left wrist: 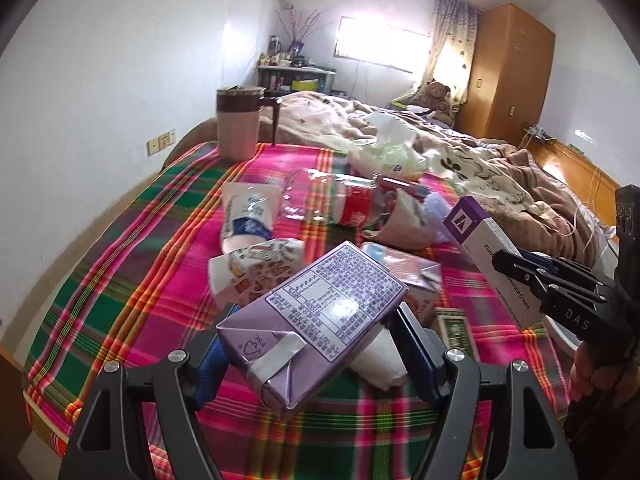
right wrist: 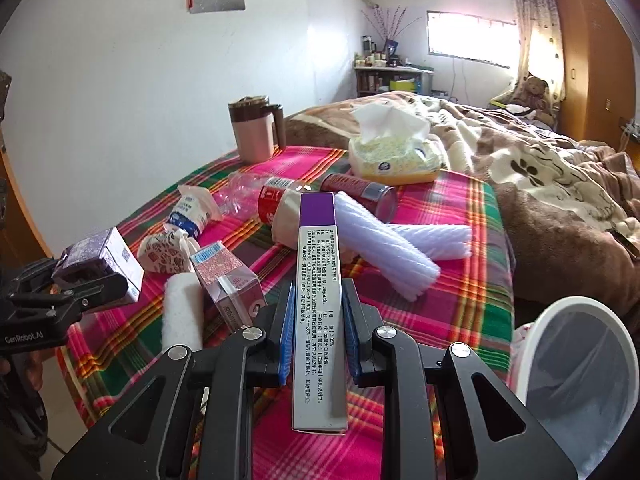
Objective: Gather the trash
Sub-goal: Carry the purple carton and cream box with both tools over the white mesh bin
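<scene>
Trash litters the plaid cloth (right wrist: 460,216); the left gripper (left wrist: 312,344) clamps a purple drink carton (left wrist: 316,320), the right gripper (right wrist: 318,320) pinches a slim cream box (right wrist: 318,304) across its sides; both look light, crushable card; the bin (right wrist: 576,364) stands just right.

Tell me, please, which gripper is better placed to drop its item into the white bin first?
Right. The right gripper, holding the cream box, has the white bin just beside it; the left gripper with the purple carton is farther away.
</scene>
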`<state>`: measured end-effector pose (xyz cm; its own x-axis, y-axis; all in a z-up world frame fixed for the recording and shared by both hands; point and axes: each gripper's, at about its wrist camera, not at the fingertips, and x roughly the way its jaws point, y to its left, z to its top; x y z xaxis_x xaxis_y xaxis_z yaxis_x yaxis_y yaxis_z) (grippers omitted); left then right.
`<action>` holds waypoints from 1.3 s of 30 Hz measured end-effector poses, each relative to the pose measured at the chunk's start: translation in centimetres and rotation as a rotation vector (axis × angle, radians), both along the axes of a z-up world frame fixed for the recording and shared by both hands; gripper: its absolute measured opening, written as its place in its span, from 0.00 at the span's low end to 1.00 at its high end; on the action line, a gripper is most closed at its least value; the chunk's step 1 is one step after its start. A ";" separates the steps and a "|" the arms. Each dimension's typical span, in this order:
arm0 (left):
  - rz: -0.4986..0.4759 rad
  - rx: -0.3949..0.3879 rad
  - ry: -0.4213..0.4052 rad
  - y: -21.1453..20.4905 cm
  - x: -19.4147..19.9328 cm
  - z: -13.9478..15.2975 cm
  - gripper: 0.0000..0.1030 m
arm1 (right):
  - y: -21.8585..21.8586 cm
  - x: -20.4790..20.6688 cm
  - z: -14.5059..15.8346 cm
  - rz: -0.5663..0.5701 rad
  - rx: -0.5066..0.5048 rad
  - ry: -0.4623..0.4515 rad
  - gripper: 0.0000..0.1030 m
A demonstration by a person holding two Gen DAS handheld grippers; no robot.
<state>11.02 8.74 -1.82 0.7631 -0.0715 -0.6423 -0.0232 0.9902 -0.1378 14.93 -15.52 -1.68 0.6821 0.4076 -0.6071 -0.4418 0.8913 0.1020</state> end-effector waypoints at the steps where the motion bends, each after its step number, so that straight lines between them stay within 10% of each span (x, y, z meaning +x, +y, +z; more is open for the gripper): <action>1: -0.008 0.001 -0.006 -0.4 0.0 0.3 0.73 | -0.4 -0.3 0.3 -0.009 0.009 -0.005 0.21; 39: -0.489 -0.023 -0.056 -27.8 5.2 3.0 0.73 | -19.8 -3.9 -0.7 -0.557 -0.011 0.033 0.22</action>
<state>16.24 -19.10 1.19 0.6701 -0.4436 -0.5952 0.4512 0.8801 -0.1479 11.05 -35.29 -2.34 0.7730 -0.0155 -0.6343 0.0994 0.9903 0.0970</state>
